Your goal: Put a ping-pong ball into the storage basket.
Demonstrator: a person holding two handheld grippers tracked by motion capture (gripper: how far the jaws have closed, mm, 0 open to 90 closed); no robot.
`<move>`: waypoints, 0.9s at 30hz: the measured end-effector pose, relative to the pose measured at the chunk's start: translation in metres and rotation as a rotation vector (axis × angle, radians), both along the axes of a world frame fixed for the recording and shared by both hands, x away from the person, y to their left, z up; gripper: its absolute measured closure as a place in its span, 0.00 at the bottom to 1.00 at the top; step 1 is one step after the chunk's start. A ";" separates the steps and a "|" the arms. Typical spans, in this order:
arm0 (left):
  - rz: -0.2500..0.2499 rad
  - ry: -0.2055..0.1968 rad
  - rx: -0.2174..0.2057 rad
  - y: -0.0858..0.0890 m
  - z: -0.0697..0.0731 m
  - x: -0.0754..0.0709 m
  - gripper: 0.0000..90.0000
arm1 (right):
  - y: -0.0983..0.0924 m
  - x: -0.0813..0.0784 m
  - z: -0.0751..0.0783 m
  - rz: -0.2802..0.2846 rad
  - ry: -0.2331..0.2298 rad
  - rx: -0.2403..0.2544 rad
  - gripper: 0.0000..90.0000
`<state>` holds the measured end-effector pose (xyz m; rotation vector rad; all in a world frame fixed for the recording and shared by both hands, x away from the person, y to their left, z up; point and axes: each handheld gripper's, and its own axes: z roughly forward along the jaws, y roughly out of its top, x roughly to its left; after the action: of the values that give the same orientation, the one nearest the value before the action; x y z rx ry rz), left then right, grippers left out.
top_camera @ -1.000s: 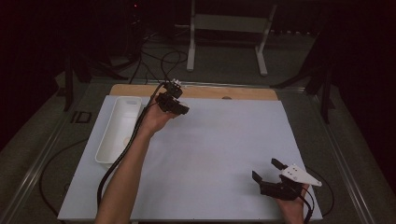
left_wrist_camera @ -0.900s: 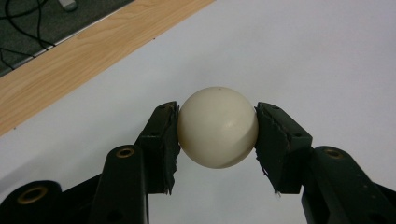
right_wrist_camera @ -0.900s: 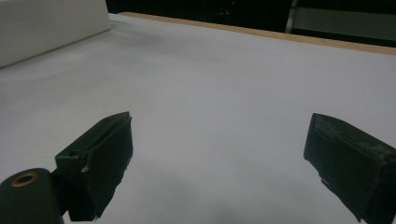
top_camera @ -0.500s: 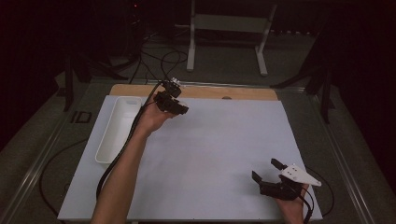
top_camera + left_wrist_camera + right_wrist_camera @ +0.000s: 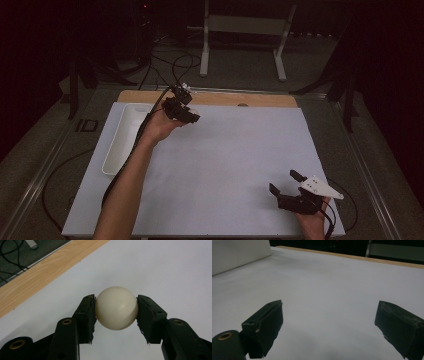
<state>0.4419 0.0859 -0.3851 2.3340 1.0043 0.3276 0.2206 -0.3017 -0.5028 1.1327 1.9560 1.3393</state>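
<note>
- your left gripper [image 5: 116,308] is clamped on a cream ball [image 5: 116,308], one pad on each side at about its widest line; you can see both pads pressed flat against it in the left gripper view.
- in the high view that left gripper [image 5: 186,114] sits near the far edge of the white mat [image 5: 240,150], just right of the white tray [image 5: 116,150], with the wooden table edge [image 5: 220,98] just beyond.
- whether the ball rests on the mat or hangs a little above it, the pictures do not settle (it looks lifted, but treat that as a guess).
- the ball looks hard, smooth and glossy, so expect it to be stiff and slippery rather than soft; it will not deform to help the grip.
- it probably has some heft for its size, and being round it will roll away if it slips out.
- hold it across the middle, as you do now; a grip above or below that line would likely squeeze it out of the pads.
- your right gripper [image 5: 289,182] rests near the mat's near right corner, jaws spread wide with nothing between them, as the right gripper view [image 5: 329,322] confirms.
</note>
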 end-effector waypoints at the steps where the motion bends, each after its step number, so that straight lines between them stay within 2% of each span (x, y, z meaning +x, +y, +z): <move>1: -0.001 0.000 0.000 0.000 0.000 0.000 0.57 | 0.000 0.000 0.000 0.001 0.000 0.000 0.08; 12: -0.016 -0.008 0.009 0.006 0.005 -0.005 0.57 | 0.000 0.000 0.000 -0.002 0.000 0.002 0.08; 27: -0.011 -0.026 0.015 0.013 0.011 -0.013 0.57 | 0.000 0.000 0.000 -0.004 -0.001 0.003 0.08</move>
<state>0.4294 0.0989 -0.3739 2.3416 0.9794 0.3618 0.2206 -0.3019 -0.5029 1.1367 1.9510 1.3413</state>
